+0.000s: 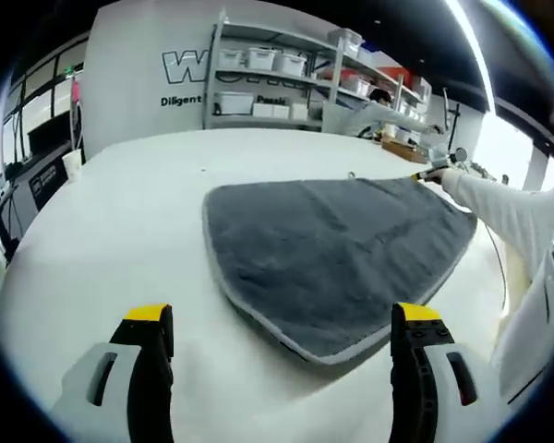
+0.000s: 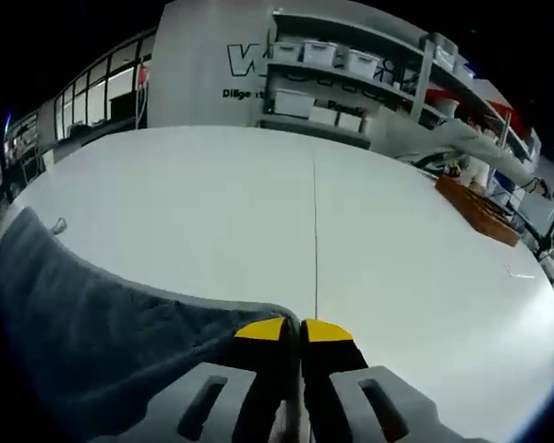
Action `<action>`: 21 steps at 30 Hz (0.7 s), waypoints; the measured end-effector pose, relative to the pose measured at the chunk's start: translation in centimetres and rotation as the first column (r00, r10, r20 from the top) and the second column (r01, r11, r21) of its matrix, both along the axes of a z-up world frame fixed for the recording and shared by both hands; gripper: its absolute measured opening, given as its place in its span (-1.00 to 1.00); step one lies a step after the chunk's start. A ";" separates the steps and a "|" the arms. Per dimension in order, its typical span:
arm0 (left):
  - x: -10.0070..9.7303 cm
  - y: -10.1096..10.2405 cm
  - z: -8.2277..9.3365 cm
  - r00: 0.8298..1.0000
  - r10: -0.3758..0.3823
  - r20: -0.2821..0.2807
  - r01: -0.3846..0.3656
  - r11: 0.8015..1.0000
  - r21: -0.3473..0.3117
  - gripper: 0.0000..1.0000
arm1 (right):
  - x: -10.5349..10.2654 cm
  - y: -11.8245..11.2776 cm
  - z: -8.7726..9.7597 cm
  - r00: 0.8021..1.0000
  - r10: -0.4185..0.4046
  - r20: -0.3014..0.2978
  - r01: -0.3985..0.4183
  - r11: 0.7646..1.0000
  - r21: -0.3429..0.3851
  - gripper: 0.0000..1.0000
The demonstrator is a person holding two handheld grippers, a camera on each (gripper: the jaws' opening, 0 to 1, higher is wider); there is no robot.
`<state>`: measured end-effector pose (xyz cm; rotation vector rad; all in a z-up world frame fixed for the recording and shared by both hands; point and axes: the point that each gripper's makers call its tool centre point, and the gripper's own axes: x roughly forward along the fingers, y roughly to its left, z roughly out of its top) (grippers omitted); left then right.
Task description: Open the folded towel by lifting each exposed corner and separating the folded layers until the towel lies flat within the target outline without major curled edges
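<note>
My left gripper (image 1: 282, 337) hangs with jaws wide apart, just short of the grey towel (image 1: 332, 249). The towel lies on the white table (image 1: 120, 231), its long axis running from the near hem away toward the far right corner. My right gripper (image 2: 293, 329) pinches that towel (image 2: 83, 323) edge, jaws closed on it. A white sleeve (image 1: 508, 208) reaches to the far corner; whether folds remain underneath, I can't tell.
</note>
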<state>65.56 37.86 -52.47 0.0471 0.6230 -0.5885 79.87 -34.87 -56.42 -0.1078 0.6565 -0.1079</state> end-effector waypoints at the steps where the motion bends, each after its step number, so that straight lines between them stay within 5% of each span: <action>1: -0.1 0.0 0.0 1.000 -0.003 -0.001 0.003 1.000 0.001 0.92 | -0.3 0.2 0.4 1.000 -0.003 0.003 0.003 1.000 0.003 -0.97; 5: -0.7 0.1 0.5 1.000 -0.008 0.012 0.008 1.000 -0.010 0.92 | -0.7 1.3 1.9 0.998 0.028 0.054 -0.032 0.998 0.061 -0.76; 9: -1.3 0.4 0.8 1.000 -0.008 0.025 0.008 1.000 -0.021 0.93 | -1.9 2.4 4.2 0.991 0.083 0.105 -0.087 0.996 0.035 -0.31; 13: -2.1 0.3 1.3 0.999 -0.022 0.044 0.023 0.999 -0.034 0.93 | -3.8 4.8 7.2 0.974 0.163 0.155 -0.170 0.985 0.033 -0.17; 21: -3.8 0.1 1.6 0.996 -0.047 0.071 0.050 0.997 -0.050 0.93 | -11.6 12.8 11.5 0.914 0.298 0.274 -0.322 0.946 0.044 0.17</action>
